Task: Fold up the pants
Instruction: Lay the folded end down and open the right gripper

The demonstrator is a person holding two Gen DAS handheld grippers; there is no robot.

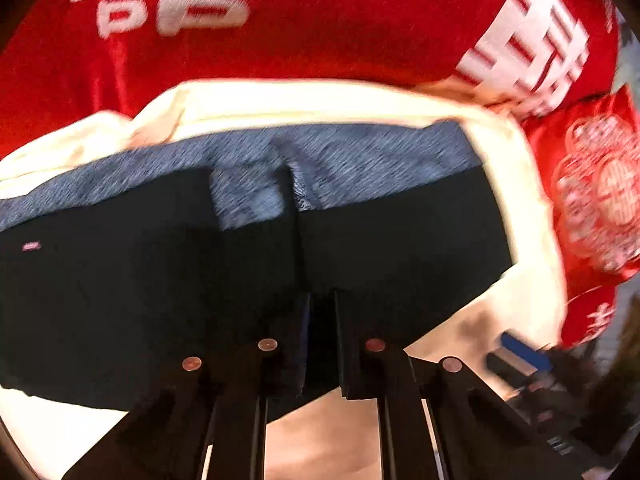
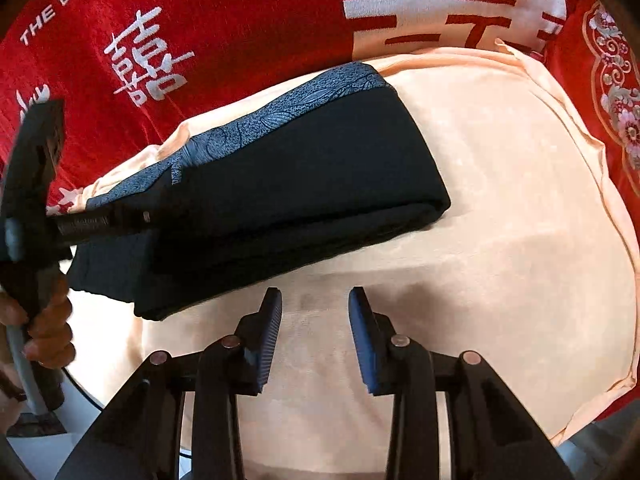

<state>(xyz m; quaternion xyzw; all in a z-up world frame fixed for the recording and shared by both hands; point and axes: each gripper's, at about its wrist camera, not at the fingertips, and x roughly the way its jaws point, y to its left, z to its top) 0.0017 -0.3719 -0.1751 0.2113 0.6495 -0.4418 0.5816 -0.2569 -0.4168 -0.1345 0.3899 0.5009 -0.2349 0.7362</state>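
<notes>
Black pants (image 2: pixel 280 196), folded into a thick bundle, lie on a peach cloth (image 2: pixel 500 240). The left gripper (image 1: pixel 320 304), at nine o'clock, pinches their edge; the right gripper (image 2: pixel 314 300) hovers open, empty. A tug could unravel the fold.

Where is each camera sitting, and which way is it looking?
Left wrist: on the left gripper, facing along its nearly closed fingers, close over the black pants; only gripper parts show.
Right wrist: on the right gripper, open above the peach cloth; the person's left hand shows.
Shared: pants, peach cloth, red blanket.
</notes>
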